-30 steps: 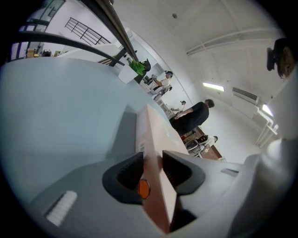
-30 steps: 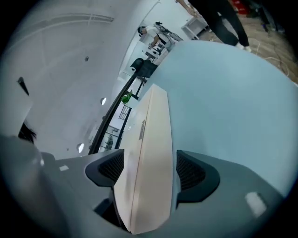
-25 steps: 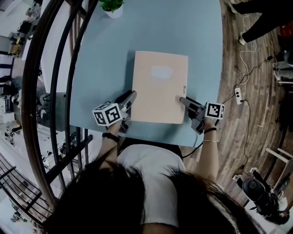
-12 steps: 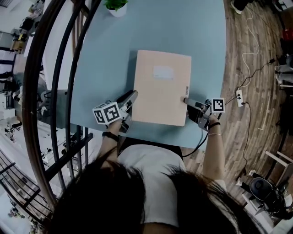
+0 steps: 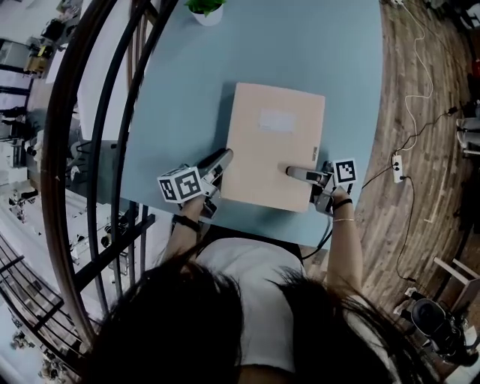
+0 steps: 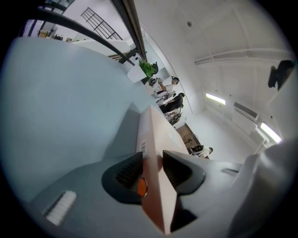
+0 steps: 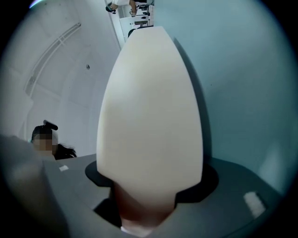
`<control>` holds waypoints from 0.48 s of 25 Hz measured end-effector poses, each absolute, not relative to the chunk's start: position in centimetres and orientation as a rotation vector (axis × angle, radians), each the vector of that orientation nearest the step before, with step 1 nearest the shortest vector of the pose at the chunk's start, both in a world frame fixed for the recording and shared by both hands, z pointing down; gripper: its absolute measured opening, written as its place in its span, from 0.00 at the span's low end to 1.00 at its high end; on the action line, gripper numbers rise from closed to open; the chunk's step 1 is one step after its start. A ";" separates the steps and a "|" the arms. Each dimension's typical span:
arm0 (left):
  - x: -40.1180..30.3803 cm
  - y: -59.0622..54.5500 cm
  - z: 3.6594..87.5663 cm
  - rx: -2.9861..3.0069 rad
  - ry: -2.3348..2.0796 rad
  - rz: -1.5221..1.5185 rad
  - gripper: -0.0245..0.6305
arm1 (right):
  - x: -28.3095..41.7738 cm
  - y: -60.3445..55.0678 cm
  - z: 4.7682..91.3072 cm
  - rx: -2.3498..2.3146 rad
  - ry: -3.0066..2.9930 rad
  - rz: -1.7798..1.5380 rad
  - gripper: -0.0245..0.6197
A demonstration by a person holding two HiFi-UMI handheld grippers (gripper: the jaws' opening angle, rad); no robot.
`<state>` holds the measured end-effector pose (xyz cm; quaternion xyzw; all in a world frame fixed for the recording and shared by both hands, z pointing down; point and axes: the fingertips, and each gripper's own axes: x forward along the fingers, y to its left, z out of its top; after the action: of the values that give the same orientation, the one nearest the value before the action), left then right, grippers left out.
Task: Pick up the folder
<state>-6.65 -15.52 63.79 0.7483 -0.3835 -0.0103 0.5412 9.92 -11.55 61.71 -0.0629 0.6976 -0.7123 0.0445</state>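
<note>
Two grippers on one folder.

Head view: tan folder (image 5: 276, 142) lies mid-frame on the pale-blue table (image 5: 172, 90), long side running up-frame, w/ a pale label patch (image 5: 276, 120) in its upper half. Can't tell if any edge is off the table. L gripper (image 5: 223, 159) is at lower left, tips at the folder's left edge near the bottom corner. Its marker cube (image 5: 180, 185) is just below-left of them. R gripper (image 5: 294, 173) is at lower right, w/ one finger (image 5: 304, 175) lying across the folder's top face. Its cube sits off the folder's right edge. Potted plant (image 5: 208, 9) at top centre, on the table's far end. Dark curved railing (image 5: 82, 150) runs down the left side. Wood floor (image 5: 427, 97) on the right w/ a power strip (image 5: 398, 168) and cable. Person's hair and white top fill the bottom.

L gripper view: jaws clamped on the folder's edge, w/ a ribbed pad (image 6: 130, 171) touching it on each side. Folder runs away toward upper centre, its thin side w/ a small printed strip (image 6: 143, 148) facing left. Table fills the left, plant small at upper centre.

R gripper view: folder's pale face fills the gap btw the jaws at centre frame, tapering toward the top. Jaws are closed against it on both sides. Table on the right.
</note>
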 end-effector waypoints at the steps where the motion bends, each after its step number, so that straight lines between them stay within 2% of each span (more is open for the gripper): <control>1: -6.7 -15.6 63.9 1.777 -0.912 -0.031 0.33 | 10.0 -11.6 61.8 -0.203 2.139 -2.175 0.55; 5: -6.7 -15.6 63.9 1.773 -0.904 -0.046 0.33 | 10.3 -11.6 62.4 -0.264 2.150 -2.186 0.51; 12: -6.7 -15.7 63.5 1.756 -0.896 -0.085 0.33 | 10.1 -11.6 61.6 -0.285 2.214 -2.137 0.50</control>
<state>-6.65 -15.69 63.51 0.7423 -0.3787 -0.0360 0.5516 10.13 -11.55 61.65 -0.0921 0.7162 -0.6913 0.0259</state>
